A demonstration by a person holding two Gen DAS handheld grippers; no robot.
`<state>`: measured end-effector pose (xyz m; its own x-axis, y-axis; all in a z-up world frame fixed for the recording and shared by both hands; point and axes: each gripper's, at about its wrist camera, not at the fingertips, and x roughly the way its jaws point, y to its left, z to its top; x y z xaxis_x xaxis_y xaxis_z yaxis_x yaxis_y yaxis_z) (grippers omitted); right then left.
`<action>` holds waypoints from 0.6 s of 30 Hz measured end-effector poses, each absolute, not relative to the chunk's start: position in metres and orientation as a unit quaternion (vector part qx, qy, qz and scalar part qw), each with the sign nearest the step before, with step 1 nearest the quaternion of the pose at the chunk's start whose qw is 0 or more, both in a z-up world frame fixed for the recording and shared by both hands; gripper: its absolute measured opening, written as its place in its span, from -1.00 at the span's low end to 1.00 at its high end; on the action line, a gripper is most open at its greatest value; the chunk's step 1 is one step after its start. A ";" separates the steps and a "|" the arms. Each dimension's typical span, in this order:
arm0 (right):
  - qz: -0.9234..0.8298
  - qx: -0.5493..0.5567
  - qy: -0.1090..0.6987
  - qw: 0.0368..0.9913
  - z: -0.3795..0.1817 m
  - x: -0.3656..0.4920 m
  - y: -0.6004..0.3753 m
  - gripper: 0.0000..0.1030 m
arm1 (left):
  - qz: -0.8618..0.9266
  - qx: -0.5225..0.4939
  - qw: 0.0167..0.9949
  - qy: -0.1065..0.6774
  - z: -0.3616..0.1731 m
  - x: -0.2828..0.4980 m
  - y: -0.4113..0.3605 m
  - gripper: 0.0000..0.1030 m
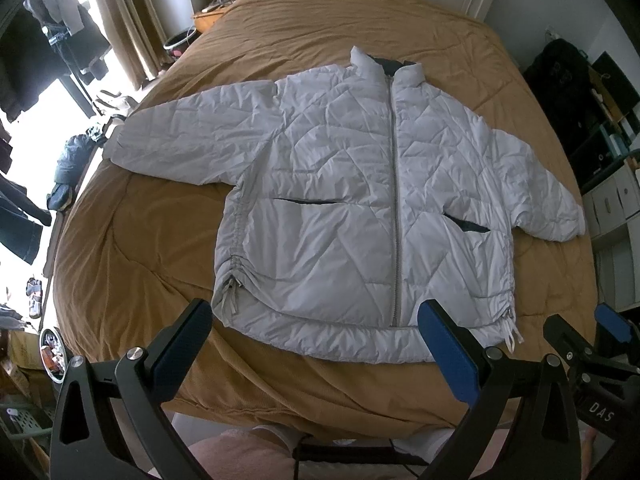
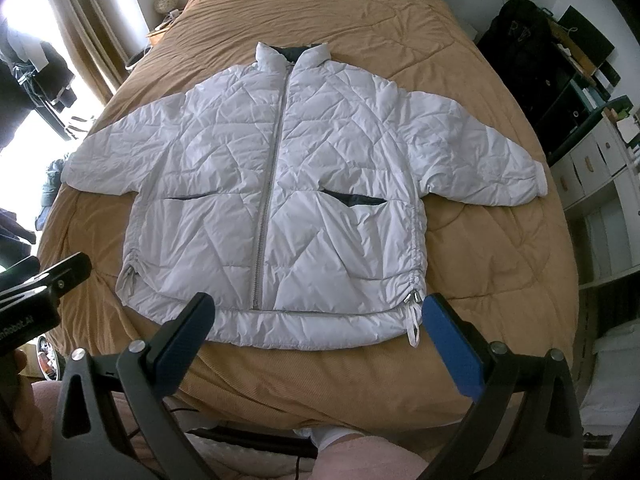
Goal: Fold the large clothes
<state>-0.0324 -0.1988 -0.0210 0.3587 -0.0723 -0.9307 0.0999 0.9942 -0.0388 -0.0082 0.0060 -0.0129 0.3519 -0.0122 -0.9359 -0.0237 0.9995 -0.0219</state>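
Note:
A white quilted puffer jacket [image 1: 340,184] [image 2: 280,184] lies flat, front up and zipped, on a tan bedspread [image 1: 140,232] [image 2: 480,248], both sleeves spread sideways and the collar toward the headboard. My left gripper [image 1: 316,332] hovers open above the jacket's hem near the foot of the bed, nothing between its fingers. My right gripper [image 2: 318,320] also stands open over the hem, its right finger beside the drawstring at the jacket's right corner. The right gripper shows at the right edge of the left wrist view [image 1: 580,344].
The bed's foot edge [image 1: 320,420] runs just below the grippers, with a person's legs in pink below it. Clothes hang by a bright window [image 1: 48,60] on the left. White shelves [image 2: 600,200] and dark bags stand on the right. A nightstand [image 1: 208,16] is beside the headboard.

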 end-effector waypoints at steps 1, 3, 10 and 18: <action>-0.052 0.012 0.564 0.824 -0.021 -0.032 -0.199 1.00 | 0.003 -0.016 0.822 0.569 -0.013 -0.009 0.006 0.99; -0.053 0.012 0.564 0.824 -0.020 -0.032 -0.199 1.00 | 0.004 -0.016 0.822 0.569 -0.013 -0.008 0.006 0.99; -0.051 0.013 0.564 0.824 -0.020 -0.033 -0.200 1.00 | 0.004 -0.015 0.822 0.570 -0.013 -0.008 0.006 0.99; -0.042 0.018 0.570 0.820 -0.023 -0.035 -0.197 1.00 | 0.001 -0.017 0.819 0.573 -0.016 -0.008 0.006 0.99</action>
